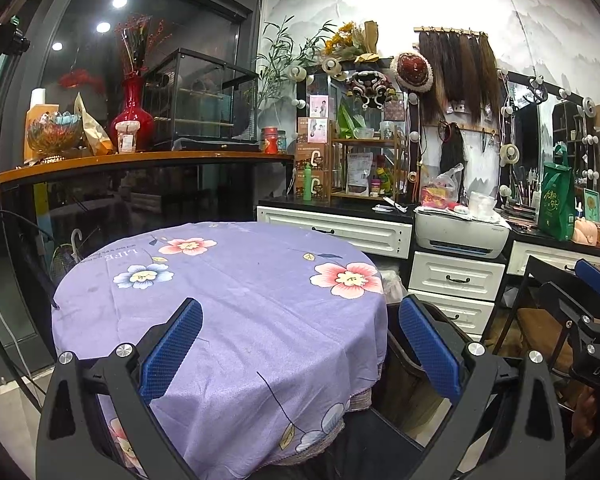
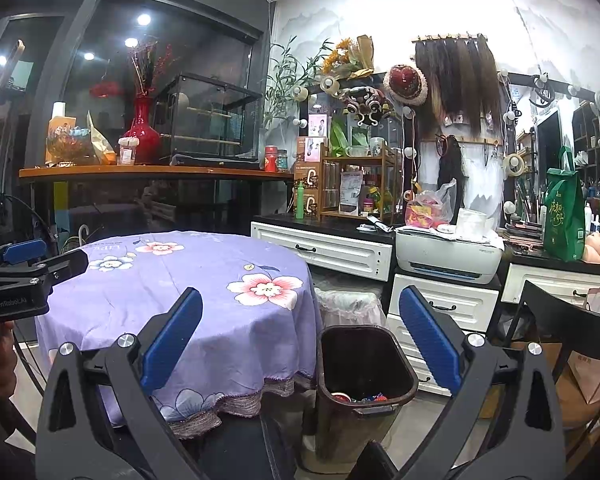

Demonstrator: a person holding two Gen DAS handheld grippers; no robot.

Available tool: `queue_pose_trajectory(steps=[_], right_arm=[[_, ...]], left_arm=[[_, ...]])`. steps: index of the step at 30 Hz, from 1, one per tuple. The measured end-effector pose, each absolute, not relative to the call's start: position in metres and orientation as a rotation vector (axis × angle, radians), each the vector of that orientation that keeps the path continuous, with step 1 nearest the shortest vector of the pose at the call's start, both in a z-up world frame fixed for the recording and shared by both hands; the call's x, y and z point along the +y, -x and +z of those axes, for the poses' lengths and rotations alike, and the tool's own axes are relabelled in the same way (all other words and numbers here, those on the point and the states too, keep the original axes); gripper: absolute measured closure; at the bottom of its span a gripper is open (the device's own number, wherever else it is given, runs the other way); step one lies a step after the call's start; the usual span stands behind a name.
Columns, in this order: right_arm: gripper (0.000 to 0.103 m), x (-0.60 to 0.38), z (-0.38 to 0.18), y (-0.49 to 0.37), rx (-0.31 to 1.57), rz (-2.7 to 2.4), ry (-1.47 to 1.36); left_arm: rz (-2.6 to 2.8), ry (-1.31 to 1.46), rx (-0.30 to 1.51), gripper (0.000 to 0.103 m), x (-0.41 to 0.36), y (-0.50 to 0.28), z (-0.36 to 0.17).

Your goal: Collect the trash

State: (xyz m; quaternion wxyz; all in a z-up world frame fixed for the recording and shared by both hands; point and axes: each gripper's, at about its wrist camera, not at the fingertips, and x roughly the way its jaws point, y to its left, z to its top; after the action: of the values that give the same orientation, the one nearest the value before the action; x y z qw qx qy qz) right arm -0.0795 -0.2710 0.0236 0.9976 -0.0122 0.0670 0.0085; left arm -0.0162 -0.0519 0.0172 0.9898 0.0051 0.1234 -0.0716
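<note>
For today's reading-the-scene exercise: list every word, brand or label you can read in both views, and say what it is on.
"LIFE", upside down, on the purple tablecloth.
"DAS" on the right gripper body.
"GenRoboLAI", roughly, blurred, on the left gripper body.
Green bag, boxes and printer: print too small or blurred.

A red vase (image 1: 133,110) and glass case (image 1: 198,98) stand far ahead to the left on a wooden shelf (image 1: 140,160). Ahead to the right, a printer (image 1: 460,232) and green bag (image 1: 556,204) sit on the counter (image 1: 332,204).
</note>
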Motion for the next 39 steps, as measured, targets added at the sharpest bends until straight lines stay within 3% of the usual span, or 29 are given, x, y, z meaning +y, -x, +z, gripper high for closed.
queue_pose_trajectory(steps=[39], right_arm=[[0.006, -0.2731, 0.0203, 0.0789, 0.141, 0.018, 0.025]], left_arm=[[-0.143, -0.020, 0.271, 0.005, -0.0565, 0.0123, 0.0152]])
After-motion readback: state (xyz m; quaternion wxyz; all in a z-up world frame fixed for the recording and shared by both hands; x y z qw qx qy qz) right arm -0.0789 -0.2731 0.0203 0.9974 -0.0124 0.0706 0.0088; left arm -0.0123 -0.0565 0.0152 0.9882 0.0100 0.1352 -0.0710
